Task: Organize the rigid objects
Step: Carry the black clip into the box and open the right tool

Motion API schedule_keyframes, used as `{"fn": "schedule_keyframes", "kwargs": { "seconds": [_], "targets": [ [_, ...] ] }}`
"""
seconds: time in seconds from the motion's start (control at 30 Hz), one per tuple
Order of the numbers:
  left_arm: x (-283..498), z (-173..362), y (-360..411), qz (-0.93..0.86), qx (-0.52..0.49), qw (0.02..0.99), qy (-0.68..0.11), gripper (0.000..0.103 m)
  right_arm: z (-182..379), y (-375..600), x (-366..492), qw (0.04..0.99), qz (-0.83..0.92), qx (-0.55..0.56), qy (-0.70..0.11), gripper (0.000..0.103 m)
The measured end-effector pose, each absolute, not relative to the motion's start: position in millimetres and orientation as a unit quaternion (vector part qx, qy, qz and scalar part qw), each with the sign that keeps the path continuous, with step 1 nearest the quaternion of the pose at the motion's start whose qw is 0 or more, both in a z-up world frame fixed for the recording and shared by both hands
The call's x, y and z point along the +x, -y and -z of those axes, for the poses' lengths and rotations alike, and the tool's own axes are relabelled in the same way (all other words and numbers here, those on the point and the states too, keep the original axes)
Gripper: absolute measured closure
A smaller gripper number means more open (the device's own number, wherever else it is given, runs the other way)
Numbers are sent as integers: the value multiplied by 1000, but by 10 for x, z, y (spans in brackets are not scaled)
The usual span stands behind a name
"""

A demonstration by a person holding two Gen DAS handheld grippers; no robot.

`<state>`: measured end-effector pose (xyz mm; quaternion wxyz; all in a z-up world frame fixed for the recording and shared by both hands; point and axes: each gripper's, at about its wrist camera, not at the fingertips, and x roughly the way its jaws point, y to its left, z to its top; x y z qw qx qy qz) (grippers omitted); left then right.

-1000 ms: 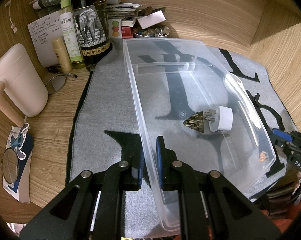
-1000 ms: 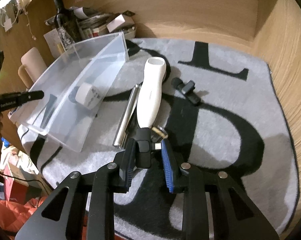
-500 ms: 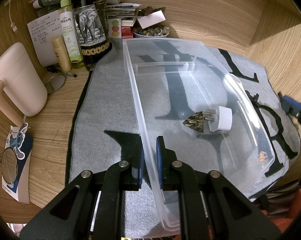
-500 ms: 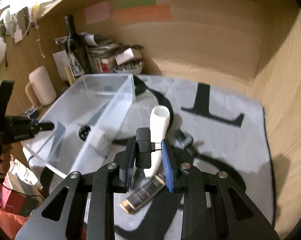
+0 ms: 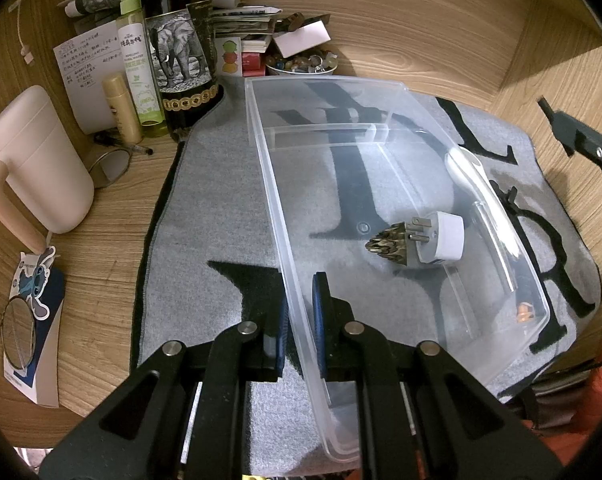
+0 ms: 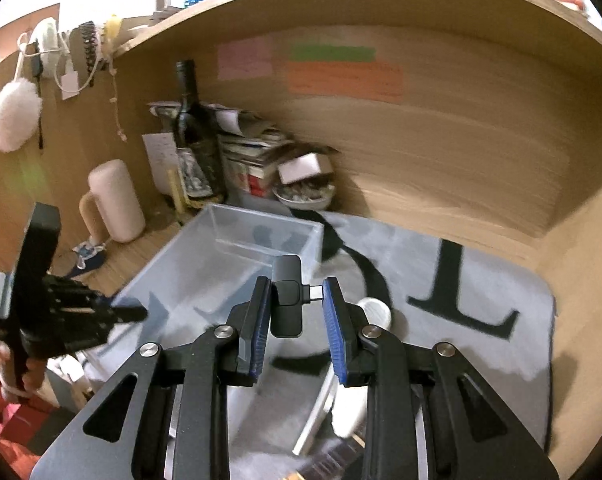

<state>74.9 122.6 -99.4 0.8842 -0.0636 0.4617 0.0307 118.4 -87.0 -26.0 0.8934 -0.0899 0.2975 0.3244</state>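
My left gripper (image 5: pixel 300 316) is shut on the near left wall of a clear plastic bin (image 5: pixel 269 184) that rests on a grey mat. Inside the bin lie a white plug adapter (image 5: pixel 441 238) and a small pine cone (image 5: pixel 387 242). My right gripper (image 6: pixel 295 312) is shut on a small black USB-C dongle (image 6: pixel 287 300) and holds it in the air above the mat, near the bin (image 6: pixel 225 280). A white handheld device (image 6: pixel 375 310) and a silver bar (image 6: pixel 317 416) lie on the mat below it.
A dark wine bottle (image 5: pixel 179 48), a green spray bottle (image 5: pixel 139 60), a beige mug (image 5: pixel 37 160), papers and a bowl of trinkets (image 5: pixel 303 65) crowd the back left. Wooden walls close in the back and right. The grey mat (image 6: pixel 481 360) has black letters.
My right gripper has lifted the black dongle off the mat and carried it up and toward the bin. My left gripper keeps its hold on the bin wall.
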Motion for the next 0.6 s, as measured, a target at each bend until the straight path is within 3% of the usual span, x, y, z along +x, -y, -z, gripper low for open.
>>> {"fn": "schedule_keyframes", "kwargs": {
  "seconds": [0.6],
  "targets": [
    [749, 992, -1198, -29, -60, 885, -460, 91, 511, 63, 1397, 850, -376, -150, -336, 79]
  ]
}}
